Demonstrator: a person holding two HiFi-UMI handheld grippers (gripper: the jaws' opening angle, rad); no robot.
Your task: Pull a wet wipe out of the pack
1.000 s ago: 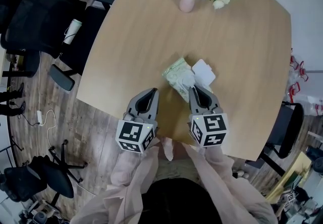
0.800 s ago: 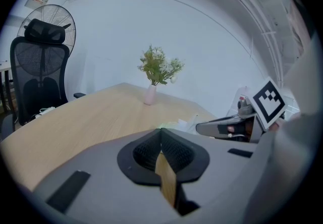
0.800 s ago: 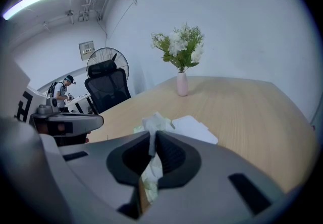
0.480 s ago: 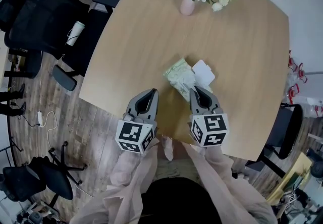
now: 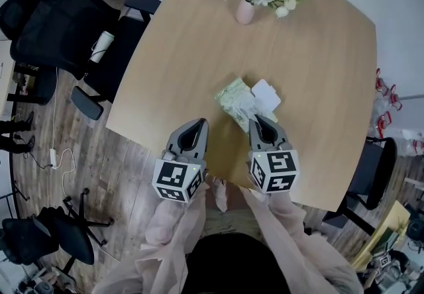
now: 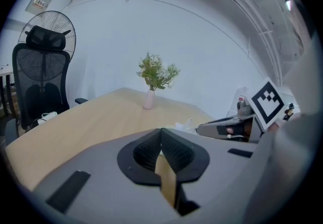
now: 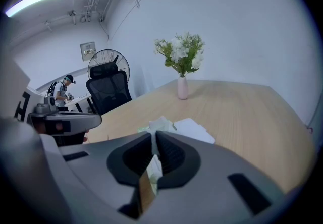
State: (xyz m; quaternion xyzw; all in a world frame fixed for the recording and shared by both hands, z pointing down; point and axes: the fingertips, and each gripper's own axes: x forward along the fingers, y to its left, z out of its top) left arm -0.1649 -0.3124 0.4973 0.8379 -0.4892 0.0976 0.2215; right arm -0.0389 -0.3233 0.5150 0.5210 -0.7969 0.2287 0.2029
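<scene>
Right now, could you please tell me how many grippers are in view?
2. The left gripper, shut and empty, is over the table's near edge; the right gripper is shut on a wipe at the pack. None seems hidden.
</scene>
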